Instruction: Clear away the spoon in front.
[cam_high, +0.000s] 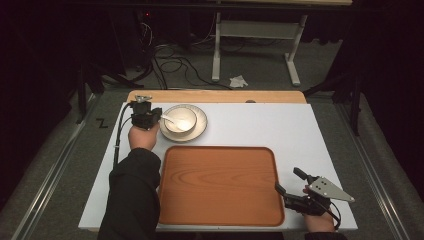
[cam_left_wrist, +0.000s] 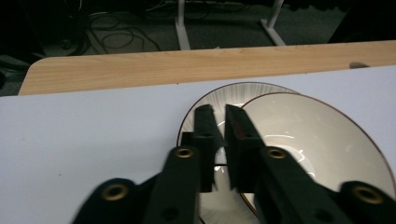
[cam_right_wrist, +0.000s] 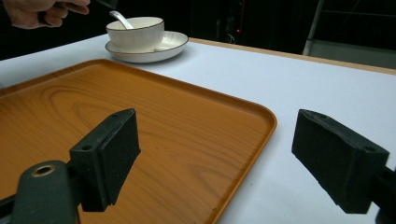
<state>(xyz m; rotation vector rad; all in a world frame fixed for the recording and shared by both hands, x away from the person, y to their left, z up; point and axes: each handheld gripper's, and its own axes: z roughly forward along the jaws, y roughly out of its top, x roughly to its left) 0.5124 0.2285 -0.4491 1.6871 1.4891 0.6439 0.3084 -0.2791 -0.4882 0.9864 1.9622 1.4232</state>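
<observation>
Left gripper (cam_left_wrist: 219, 119) is clamped on the saucer (cam_left_wrist: 205, 100) rim at the bowl's (cam_left_wrist: 322, 140) nine o'clock; your right gripper (cam_high: 296, 186) waits wide open, empty, beside the tray (cam_high: 220, 185). Grasp looks done; next, lift level toward the tray.
</observation>
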